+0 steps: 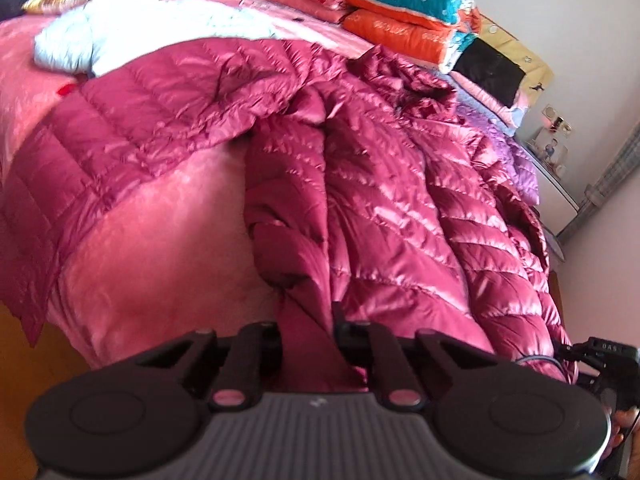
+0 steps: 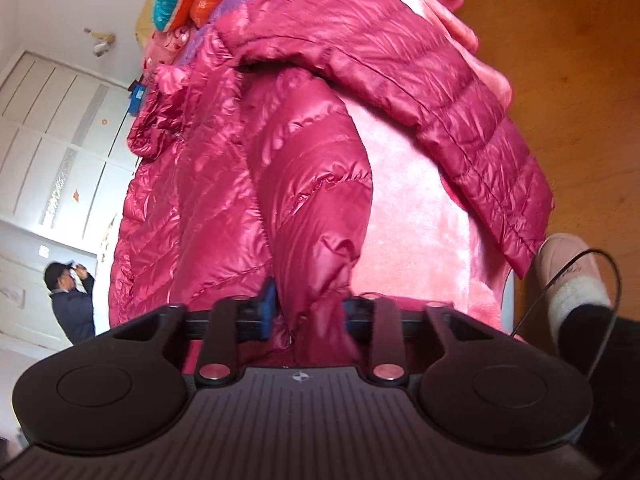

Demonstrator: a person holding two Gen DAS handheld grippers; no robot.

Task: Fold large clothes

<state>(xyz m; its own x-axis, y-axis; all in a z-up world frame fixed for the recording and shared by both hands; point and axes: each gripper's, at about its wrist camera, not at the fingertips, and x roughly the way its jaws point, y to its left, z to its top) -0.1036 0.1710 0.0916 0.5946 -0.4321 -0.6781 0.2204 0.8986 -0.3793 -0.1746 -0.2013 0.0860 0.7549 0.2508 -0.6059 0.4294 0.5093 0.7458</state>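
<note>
A shiny magenta quilted down jacket (image 1: 380, 168) lies spread across the bed's pink plush blanket (image 1: 160, 240), one sleeve hanging over the bed's edge towards the wooden floor (image 2: 560, 60). The left tongs (image 1: 308, 334) are clamped tight on a fold of the jacket's lower edge, fabric bunched between the black fingers (image 1: 262, 336). The right tongs (image 2: 310, 314), with blue pads (image 2: 269, 304), are pinched on a puffy cuff or hem of the same jacket. Farther up the bed sit a pale blue padded garment (image 1: 120, 28) and a stack of folded orange and teal quilts (image 1: 412, 12). A person in a dark coat and cap (image 2: 70, 300) stands by the white wardrobe (image 2: 60, 140). A pink slipper (image 2: 568, 276) shows beside the bed.
</note>
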